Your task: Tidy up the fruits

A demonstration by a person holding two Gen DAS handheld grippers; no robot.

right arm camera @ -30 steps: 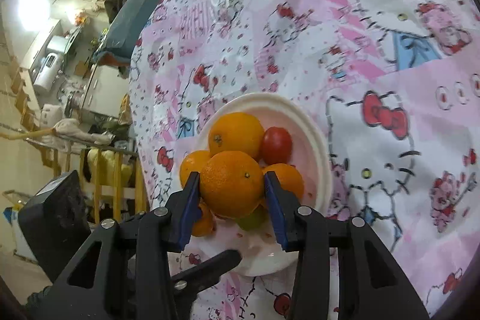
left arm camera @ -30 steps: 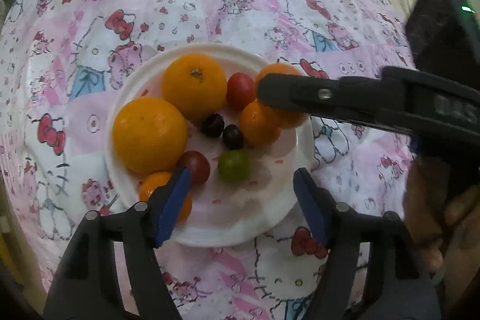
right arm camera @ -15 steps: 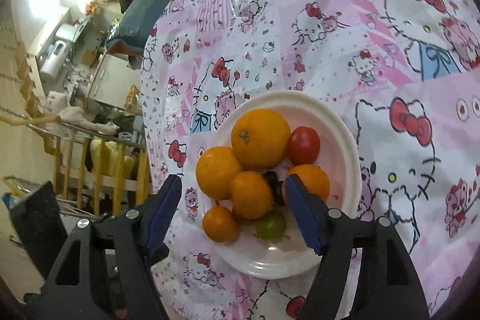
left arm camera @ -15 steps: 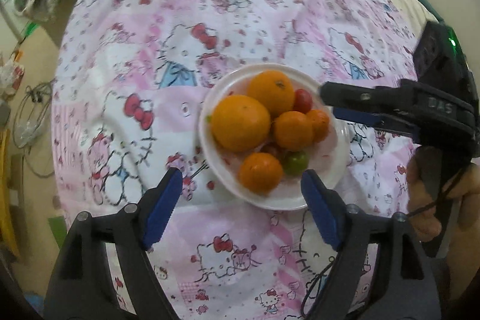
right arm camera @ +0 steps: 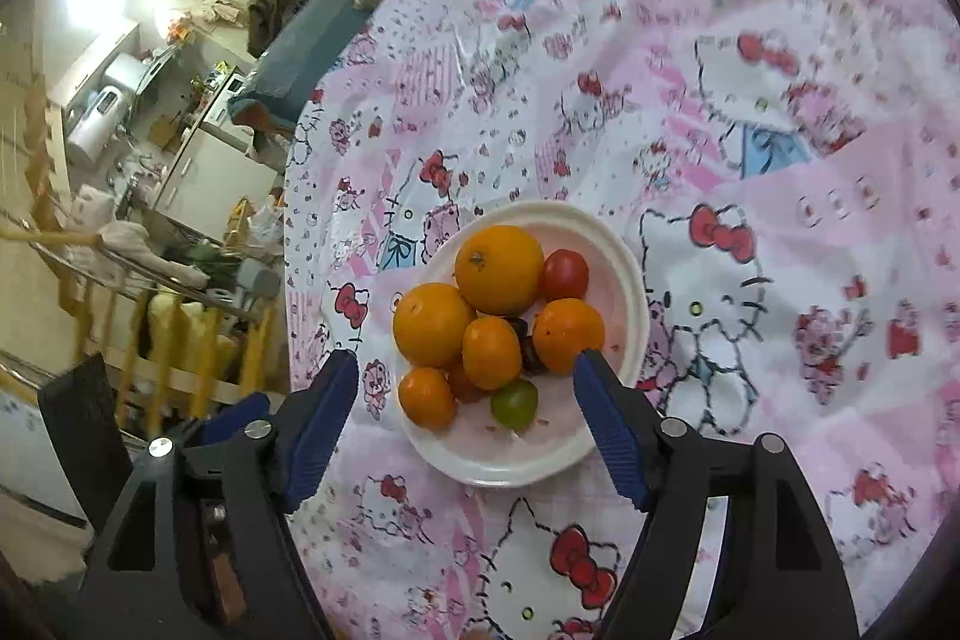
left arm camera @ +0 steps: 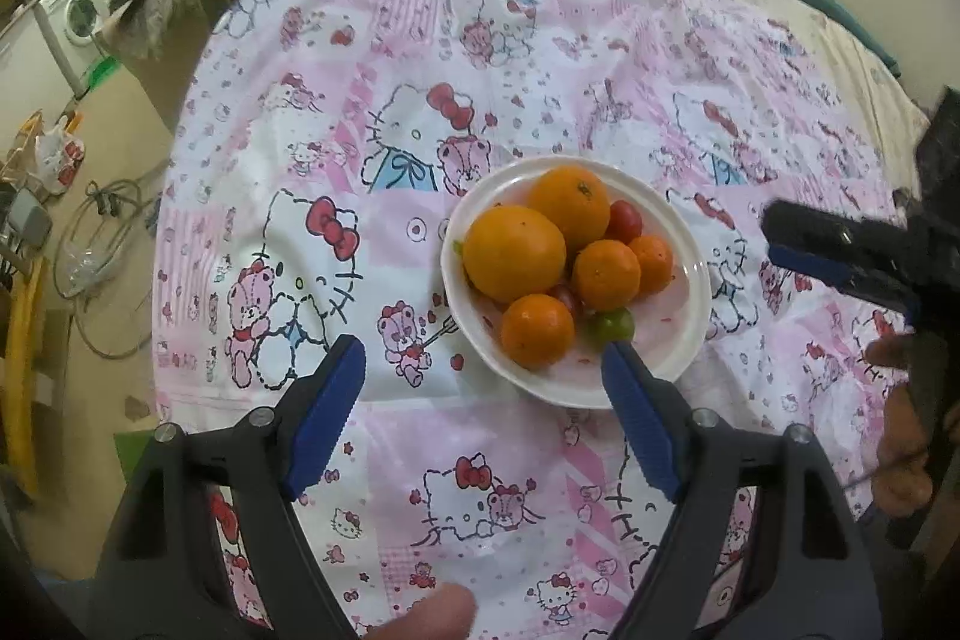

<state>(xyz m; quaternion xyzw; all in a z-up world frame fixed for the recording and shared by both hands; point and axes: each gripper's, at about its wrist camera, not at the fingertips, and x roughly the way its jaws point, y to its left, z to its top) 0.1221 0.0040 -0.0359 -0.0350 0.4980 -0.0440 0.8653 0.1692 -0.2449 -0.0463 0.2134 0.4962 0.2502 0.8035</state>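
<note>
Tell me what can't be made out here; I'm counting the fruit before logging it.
- Dark fruits, right wrist view: wedged between oranges, count and kind unclear.
- Red fruit, left wrist view: mostly hidden under oranges.
- Right claw, left wrist view: cut off by the edge.
- Plate rim, right wrist view: partly hidden behind a claw finger.

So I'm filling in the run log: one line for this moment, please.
left gripper: open, empty | right gripper: open, empty, jaws just opened | fruit: all on white plate | tablecloth: bare elsewhere
</note>
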